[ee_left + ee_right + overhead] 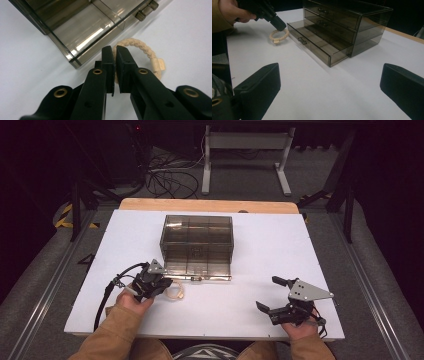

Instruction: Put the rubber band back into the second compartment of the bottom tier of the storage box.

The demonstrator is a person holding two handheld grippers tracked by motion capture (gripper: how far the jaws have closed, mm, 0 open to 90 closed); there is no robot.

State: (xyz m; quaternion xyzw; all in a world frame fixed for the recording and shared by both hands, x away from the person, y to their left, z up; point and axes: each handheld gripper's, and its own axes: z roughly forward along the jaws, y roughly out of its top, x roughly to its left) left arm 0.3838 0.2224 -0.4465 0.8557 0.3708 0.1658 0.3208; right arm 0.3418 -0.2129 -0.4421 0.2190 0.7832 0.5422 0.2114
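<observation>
Left gripper (114, 53): jaws nearly together, pinching the near edge of the braided ring (147, 53), as best the left gripper view shows.
Ring position: flat on the white table (280, 245), just beside the front corner of the open bottom drawer (317, 47).
Step in hand: likely lifting the ring into that drawer; keep the pinch firm, raise it clear of the drawer wall, then lower it into 1 compartment.
Obstacles: the drawer's front lip and knob (143, 15) sit close by.
Drawer chest (197, 236): smoked plastic, 3 tiers.
Right gripper (274, 295): jaws wide apart, holding nothing, well apart from the chest.
</observation>
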